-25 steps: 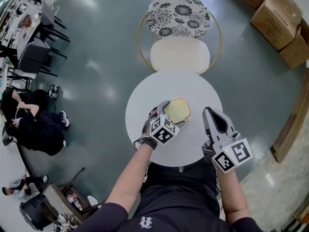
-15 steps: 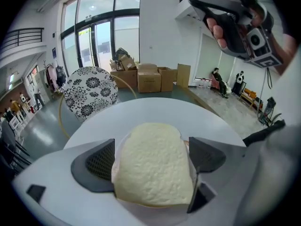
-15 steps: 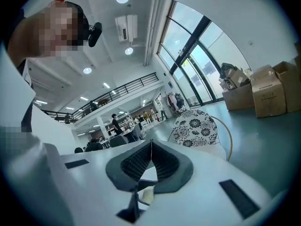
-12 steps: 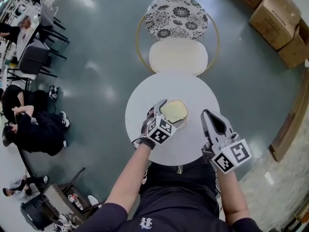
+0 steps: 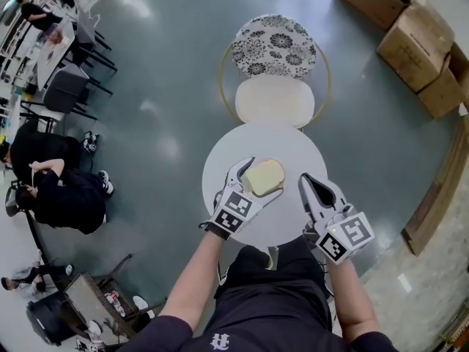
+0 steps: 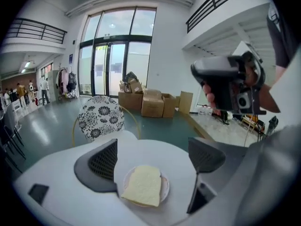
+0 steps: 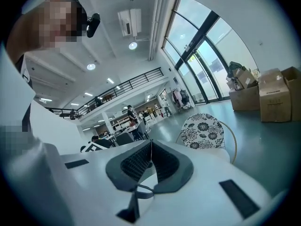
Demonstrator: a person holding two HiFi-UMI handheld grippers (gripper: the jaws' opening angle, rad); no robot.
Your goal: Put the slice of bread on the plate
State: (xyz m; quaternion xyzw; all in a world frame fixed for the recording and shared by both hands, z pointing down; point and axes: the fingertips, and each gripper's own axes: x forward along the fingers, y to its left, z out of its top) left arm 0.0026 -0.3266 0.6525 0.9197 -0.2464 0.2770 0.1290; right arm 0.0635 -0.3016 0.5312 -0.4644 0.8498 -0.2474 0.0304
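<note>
On the plate point(image 6: 165, 186) — bread slice point(image 6: 142, 185), left claw point(image 6: 153, 149) spread apart

Likely office hall: mezzanine point(image 7: 127, 86), desks point(image 5: 53, 41)

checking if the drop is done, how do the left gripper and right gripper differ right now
The left gripper has its jaws wide apart; the right gripper has its jaws pressed together. Between the left gripper's jaws shows the slice of bread, lying ungripped on the plate; the right gripper has nothing between its jaws. Both are held over the round white table.
</note>
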